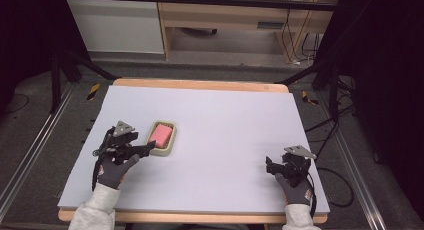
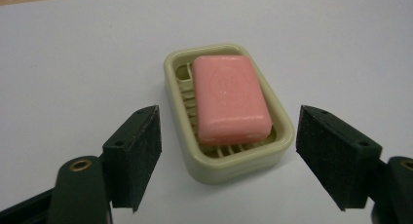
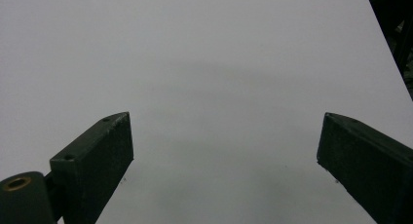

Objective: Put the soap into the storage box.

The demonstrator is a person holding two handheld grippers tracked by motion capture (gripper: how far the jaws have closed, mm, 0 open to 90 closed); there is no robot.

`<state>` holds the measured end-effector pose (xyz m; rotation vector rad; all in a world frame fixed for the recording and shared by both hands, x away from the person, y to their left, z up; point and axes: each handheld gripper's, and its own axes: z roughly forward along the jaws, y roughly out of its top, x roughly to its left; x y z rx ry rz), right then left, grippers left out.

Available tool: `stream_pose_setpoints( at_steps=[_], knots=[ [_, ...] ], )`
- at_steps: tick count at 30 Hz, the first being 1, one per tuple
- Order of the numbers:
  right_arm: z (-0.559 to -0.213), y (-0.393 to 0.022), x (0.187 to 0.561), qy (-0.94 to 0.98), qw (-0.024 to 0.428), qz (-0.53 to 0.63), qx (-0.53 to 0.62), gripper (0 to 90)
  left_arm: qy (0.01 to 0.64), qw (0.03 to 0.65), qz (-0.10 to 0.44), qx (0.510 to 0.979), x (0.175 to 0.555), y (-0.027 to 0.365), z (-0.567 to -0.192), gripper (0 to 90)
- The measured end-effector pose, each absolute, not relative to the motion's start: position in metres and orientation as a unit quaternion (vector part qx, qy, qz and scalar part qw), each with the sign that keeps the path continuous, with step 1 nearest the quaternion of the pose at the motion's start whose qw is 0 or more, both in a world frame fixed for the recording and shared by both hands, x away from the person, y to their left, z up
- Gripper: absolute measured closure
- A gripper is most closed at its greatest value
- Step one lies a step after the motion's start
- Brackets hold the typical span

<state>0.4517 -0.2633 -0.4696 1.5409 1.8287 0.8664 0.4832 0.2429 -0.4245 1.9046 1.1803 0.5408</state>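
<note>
The left gripper (image 1: 148, 148) is sitting at the near-left part of the table, carried by a hand in a dark grey glove with a pale grey sleeve behind it. In the left gripper view its jaws are standing wide apart and released, with nothing pressed between the black ribbed pads (image 2: 141, 151). The near short end of the dish is lying just ahead of the pads, in line with the gap between them, and neither pad is touching it.

The right gripper (image 1: 270, 165) is resting at the near-right part of the table, well apart from the left one, in a second gloved hand. Its jaws are also spread and holding nothing; in the right gripper view bare tabletop is showing between them.

Just beyond the left gripper's tips, the pale cream rectangular plastic soap dish (image 2: 181, 118) is sitting flat on the tabletop. The pink rectangular bar of soap (image 2: 229, 98) is lying inside it on the slatted floor, with a round embossed mark facing up.

The white flat sheet covering the table (image 1: 230, 125) is stretching away toward the far edge, where a light wooden rim (image 1: 200, 84) is showing. Beyond the table, dark frame bars, grey floor and pale wooden furniture are visible.
</note>
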Motion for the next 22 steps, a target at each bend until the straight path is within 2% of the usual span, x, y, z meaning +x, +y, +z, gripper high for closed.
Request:
stream_pose_setpoints(
  at_steps=[11, 22],
  knots=[
    [-0.469, -0.269, 0.45, 0.683, 0.293, 0.32, 0.587, 6.5, 0.494, 0.391, 0.232, 0.741, 0.462, 0.28, -0.445, 24.8],
    [-0.471, -0.274, 0.45, 0.685, 0.29, 0.311, 0.592, 6.3, 0.503, 0.363, 0.255, 0.742, 0.451, 0.293, -0.458, 27.4]
  ],
)
